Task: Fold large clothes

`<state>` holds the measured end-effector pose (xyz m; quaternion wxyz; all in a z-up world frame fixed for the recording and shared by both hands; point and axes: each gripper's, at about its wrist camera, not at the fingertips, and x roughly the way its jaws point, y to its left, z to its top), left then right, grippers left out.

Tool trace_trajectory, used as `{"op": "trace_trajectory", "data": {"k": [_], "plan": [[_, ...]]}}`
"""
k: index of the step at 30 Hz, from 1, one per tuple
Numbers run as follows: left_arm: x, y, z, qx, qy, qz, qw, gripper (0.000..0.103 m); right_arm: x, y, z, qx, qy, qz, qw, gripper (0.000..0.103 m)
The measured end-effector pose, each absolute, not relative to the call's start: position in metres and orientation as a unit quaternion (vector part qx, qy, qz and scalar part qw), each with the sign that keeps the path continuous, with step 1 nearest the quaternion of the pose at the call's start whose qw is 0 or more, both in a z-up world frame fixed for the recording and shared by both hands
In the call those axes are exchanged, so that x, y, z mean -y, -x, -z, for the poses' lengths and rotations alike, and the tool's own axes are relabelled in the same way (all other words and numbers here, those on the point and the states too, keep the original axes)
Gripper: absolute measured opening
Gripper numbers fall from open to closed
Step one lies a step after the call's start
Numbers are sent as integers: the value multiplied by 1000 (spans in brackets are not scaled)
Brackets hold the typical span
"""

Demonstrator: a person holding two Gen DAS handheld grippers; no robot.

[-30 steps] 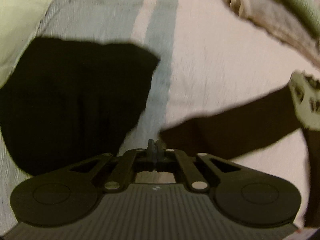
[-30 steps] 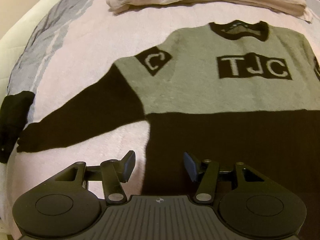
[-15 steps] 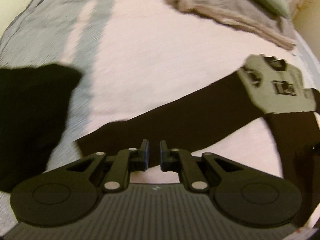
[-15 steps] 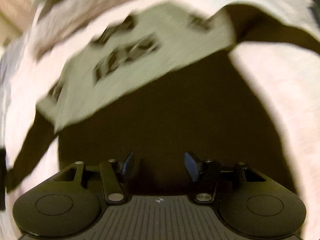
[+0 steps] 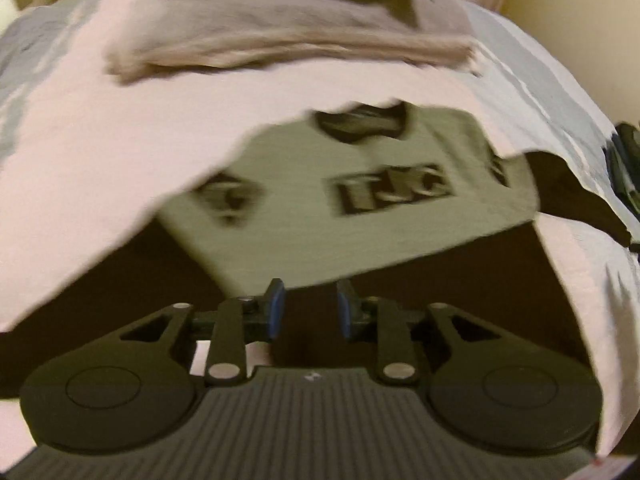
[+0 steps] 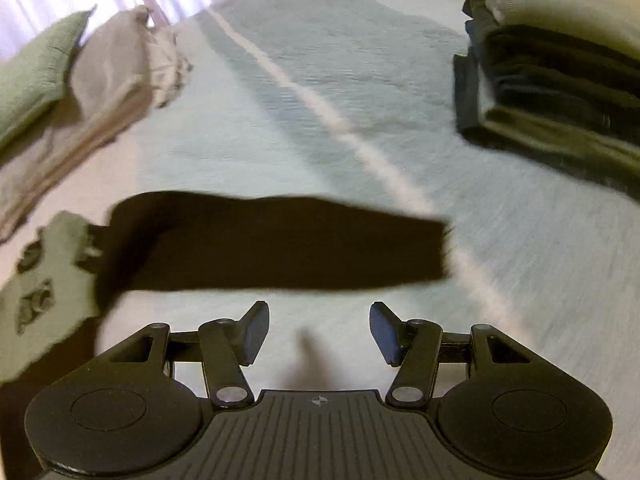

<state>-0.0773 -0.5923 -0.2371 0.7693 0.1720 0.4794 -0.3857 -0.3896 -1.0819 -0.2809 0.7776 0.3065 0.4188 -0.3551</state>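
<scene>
A grey and black sweater (image 5: 360, 216) with a black "TJC" patch lies flat on the bed, its front up. My left gripper (image 5: 308, 309) hovers open over the black lower part of the sweater, nothing between its fingers. In the right wrist view one black sleeve (image 6: 280, 244) stretches out sideways across the pale bedcover, joined to the grey shoulder (image 6: 48, 280) at the left. My right gripper (image 6: 316, 332) stands open just short of that sleeve, holding nothing.
A folded beige blanket (image 5: 288, 36) with a green cushion (image 6: 32, 68) on it lies at the head of the bed. A stack of folded dark and light clothes (image 6: 560, 88) sits at the right. The bedcover (image 6: 360, 80) has a light stripe.
The left gripper has opened and swung from the left sleeve round to the sweater's body. The right gripper has swung from the body to the right sleeve, still open.
</scene>
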Motion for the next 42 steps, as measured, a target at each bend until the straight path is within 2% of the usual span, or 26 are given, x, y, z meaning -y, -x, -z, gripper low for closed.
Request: {"op": "trace_trajectory", "data": {"k": [3,6,12,13,14,15,19,23,27,33,38,39,40,42], "plan": [[658,121,247,-496,-178,394,753,28,1124,408,293,-423,-314,358,771,53],[718,158,256,-503,-192,414,733,36,1154,426,310,-417,-344,361,760,53],[808,204,268,-496,-224,460,701,40,1173,454,339,-370,-439,306,759,53],[816,209,270,-497,-229,466,695,40,1173,457,344,-358,-461,294,757,46],[825,214,273,-496,-238,470,690,40,1174,457,346,-351,-475,285,755,34],[831,217,275,-494,-246,473,687,40,1174,458,347,-346,-486,277,753,5],[842,222,281,-497,-259,468,683,40,1177,469,305,-324,-455,305,771,5],[840,221,277,-493,-272,466,682,40,1183,488,267,-348,-389,363,772,5],[831,215,275,-497,-271,461,683,40,1182,475,278,-372,-367,375,766,5],[816,213,278,-505,-263,455,685,40,1194,451,261,-335,-335,397,787,5],[795,213,283,-514,-253,443,689,42,1191,448,296,-401,-350,417,737,6],[790,212,284,-518,-250,439,690,42,1188,451,303,-411,-355,420,727,11],[785,213,285,-521,-247,436,691,42,1185,455,310,-421,-360,427,715,23],[774,212,285,-525,-243,430,693,43,1178,465,316,-434,-356,460,688,33]]}}
